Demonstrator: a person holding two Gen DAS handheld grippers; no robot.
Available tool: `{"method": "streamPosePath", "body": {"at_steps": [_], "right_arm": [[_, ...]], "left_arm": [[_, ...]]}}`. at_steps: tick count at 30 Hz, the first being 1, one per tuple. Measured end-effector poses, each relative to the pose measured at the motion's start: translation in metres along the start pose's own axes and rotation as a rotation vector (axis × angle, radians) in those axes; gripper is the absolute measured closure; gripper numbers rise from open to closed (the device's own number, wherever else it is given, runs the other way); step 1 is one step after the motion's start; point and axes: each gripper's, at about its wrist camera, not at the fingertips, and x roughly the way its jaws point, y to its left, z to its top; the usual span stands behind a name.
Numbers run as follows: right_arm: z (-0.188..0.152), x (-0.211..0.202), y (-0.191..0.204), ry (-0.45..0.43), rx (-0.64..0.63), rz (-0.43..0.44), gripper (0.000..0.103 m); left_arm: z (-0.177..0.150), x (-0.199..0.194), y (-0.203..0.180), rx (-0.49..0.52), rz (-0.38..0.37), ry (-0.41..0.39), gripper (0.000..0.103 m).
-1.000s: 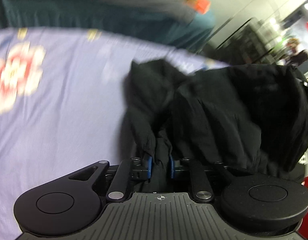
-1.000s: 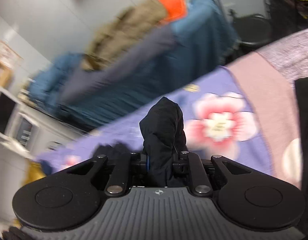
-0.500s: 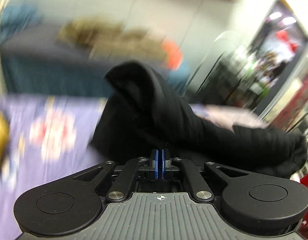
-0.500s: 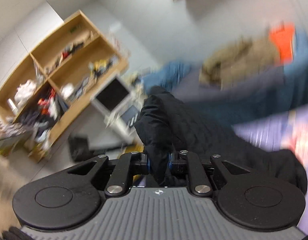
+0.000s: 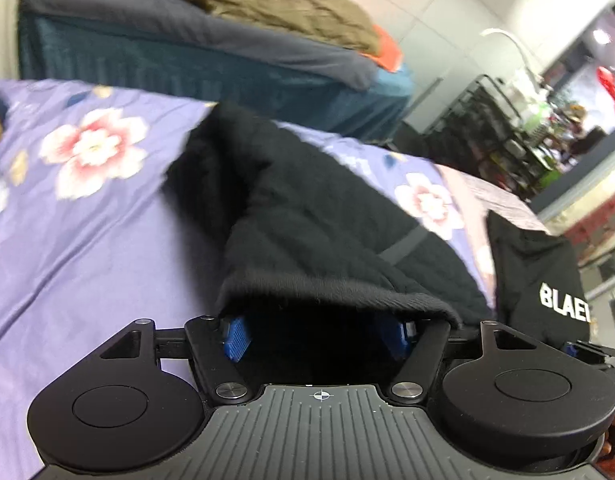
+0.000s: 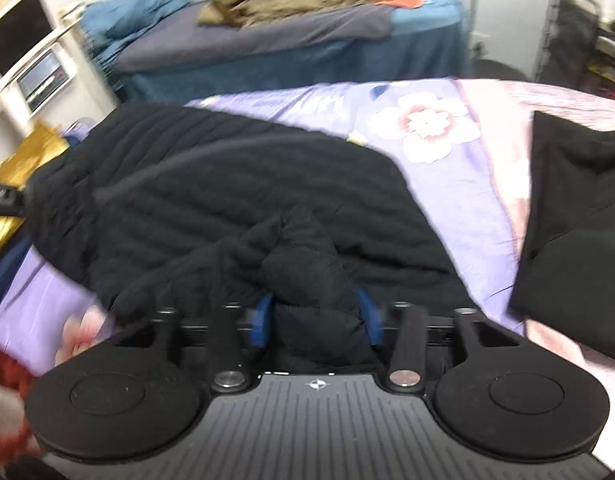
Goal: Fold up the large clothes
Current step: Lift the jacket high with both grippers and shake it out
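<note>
Two black garments point(image 6: 235, 184) point(image 6: 579, 208), two beds point(image 5: 87, 240) point(image 5: 187, 56), one olive coat point(image 5: 275, 4).

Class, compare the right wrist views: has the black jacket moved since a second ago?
Yes. The black jacket, earlier bunched up above the floral bedsheet, now lies spread across it, while the right gripper is opening around a fold.

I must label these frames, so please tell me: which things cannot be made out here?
- Left wrist view: white lettering on the second black garment, cut off by the picture edge.
- Left wrist view: right blue pad, partly hidden under the black quilted garment.
- Right wrist view: shelf unit, blurred.
</note>
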Motion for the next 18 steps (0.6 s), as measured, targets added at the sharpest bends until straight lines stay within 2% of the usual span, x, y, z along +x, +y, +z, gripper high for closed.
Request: {"method": "streamPosePath", "body": {"at_steps": [2,3,4,6,7,8,10,12,13,15,16,17,18], "right_arm": [[-0.005,-0.006,0.005,-0.01,-0.03,0.023,0.028],[-0.003,-0.01,0.011,-0.02,-0.075,0.019,0.023],[-0.009,-0.013,0.019,-0.036,-0.132,-0.003,0.012],[-0.014,-0.021,0.039,-0.105,-0.282,-0.09,0.006],[-0.017,-0.023,0.048,-0.126,-0.347,-0.104,0.006],[-0.017,-0.022,0.053,-0.125,-0.391,-0.083,0.006],[-0.023,-0.016,0.063,-0.058,-0.446,0.007,0.004],[-0.028,-0.007,0.076,-0.003,-0.484,0.076,0.004],[-0.033,-0.002,0.084,-0.005,-0.516,0.077,0.004],[-0.041,0.013,0.1,-0.045,-0.599,-0.013,0.006],[-0.043,0.025,0.102,-0.048,-0.612,-0.079,0.01],[-0.042,0.037,0.101,-0.02,-0.598,-0.114,0.014],[-0.039,0.051,0.098,0.031,-0.571,-0.129,0.024]], "left_arm": [[0.009,0.011,-0.018,0.074,0.006,-0.001,0.0],[0.013,0.016,-0.028,0.11,0.007,-0.01,0.0],[0.017,0.02,-0.036,0.135,-0.001,-0.019,0.0],[0.025,0.027,-0.049,0.168,-0.04,-0.029,0.0],[0.029,0.03,-0.054,0.176,-0.053,-0.031,0.0],[0.033,0.032,-0.06,0.185,-0.064,-0.032,0.0],[0.038,0.036,-0.072,0.208,-0.084,-0.034,0.0],[0.045,0.039,-0.083,0.226,-0.121,-0.034,0.0],[0.046,0.041,-0.089,0.238,-0.133,-0.031,0.0],[0.047,0.045,-0.098,0.266,-0.141,-0.025,0.0],[0.047,0.047,-0.1,0.274,-0.148,-0.013,0.0],[0.046,0.048,-0.1,0.278,-0.155,0.002,0.0],[0.046,0.049,-0.099,0.282,-0.158,0.013,0.0]]}}
